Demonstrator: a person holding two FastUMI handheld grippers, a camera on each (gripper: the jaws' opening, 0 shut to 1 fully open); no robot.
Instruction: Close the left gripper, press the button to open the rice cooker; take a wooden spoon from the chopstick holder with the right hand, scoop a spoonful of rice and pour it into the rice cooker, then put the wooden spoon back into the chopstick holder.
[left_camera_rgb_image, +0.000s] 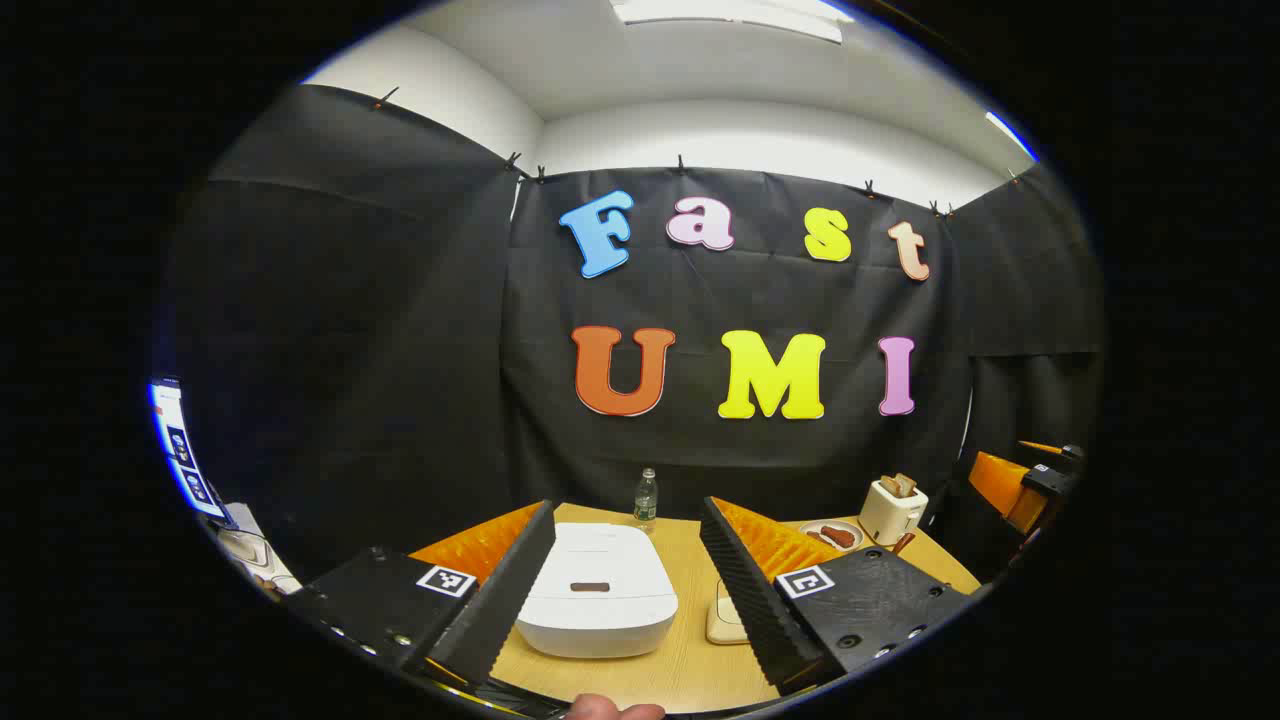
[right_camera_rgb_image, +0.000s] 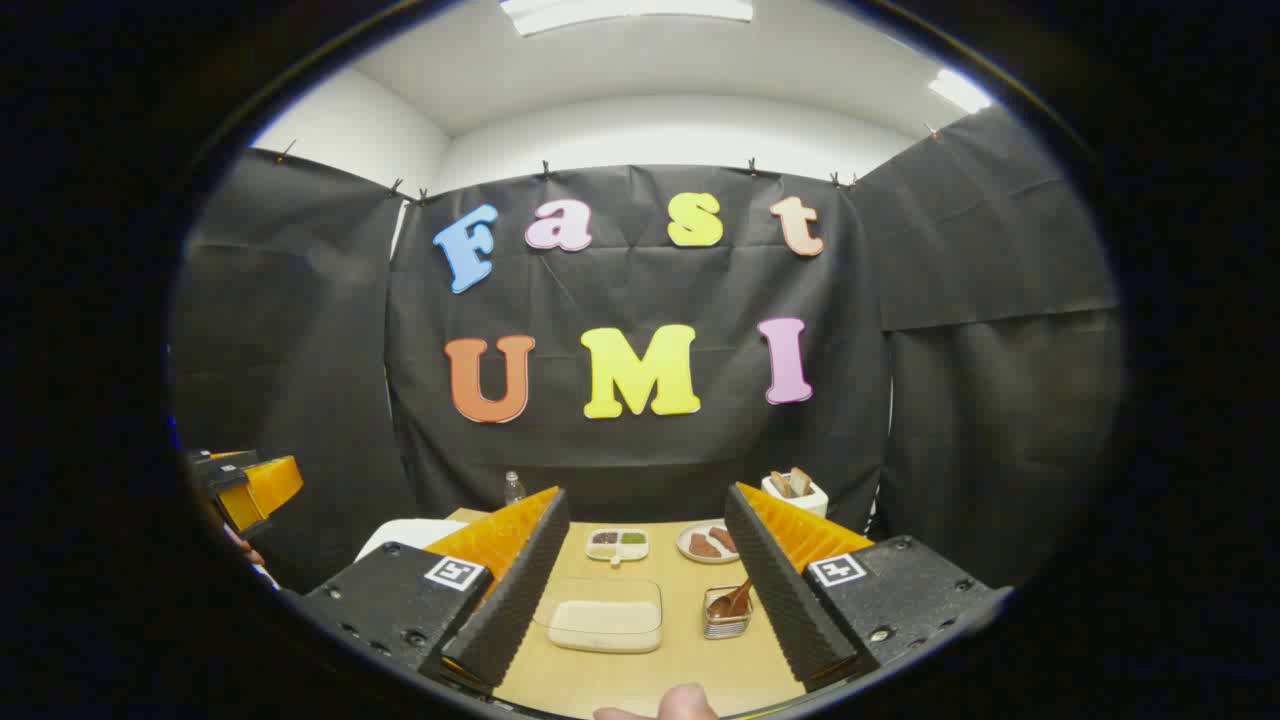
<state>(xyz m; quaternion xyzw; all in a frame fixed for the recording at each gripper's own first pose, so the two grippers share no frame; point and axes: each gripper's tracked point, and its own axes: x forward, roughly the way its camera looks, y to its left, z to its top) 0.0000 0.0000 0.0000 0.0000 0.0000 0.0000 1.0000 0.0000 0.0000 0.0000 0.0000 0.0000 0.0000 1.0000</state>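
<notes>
A white rice cooker (left_camera_rgb_image: 597, 588) sits with its lid down on the wooden table (left_camera_rgb_image: 660, 680), straight ahead between the fingers of my left gripper (left_camera_rgb_image: 625, 590), which is open and above the table's near edge. Part of the cooker (right_camera_rgb_image: 405, 535) also shows left of my right gripper (right_camera_rgb_image: 645, 590), which is open too. A wooden spoon (right_camera_rgb_image: 733, 599) rests in the small clear chopstick holder (right_camera_rgb_image: 727, 616) just inside the right finger. A clear tray of rice (right_camera_rgb_image: 603, 616) lies between the right gripper's fingers.
A water bottle (left_camera_rgb_image: 646, 499) stands behind the cooker. A toaster with bread (left_camera_rgb_image: 893, 507), a plate of sausages (left_camera_rgb_image: 832, 536) and a small divided dish (right_camera_rgb_image: 617, 543) sit farther back. The other gripper (left_camera_rgb_image: 1030, 480) hovers at the right. A fingertip (right_camera_rgb_image: 680, 703) shows below.
</notes>
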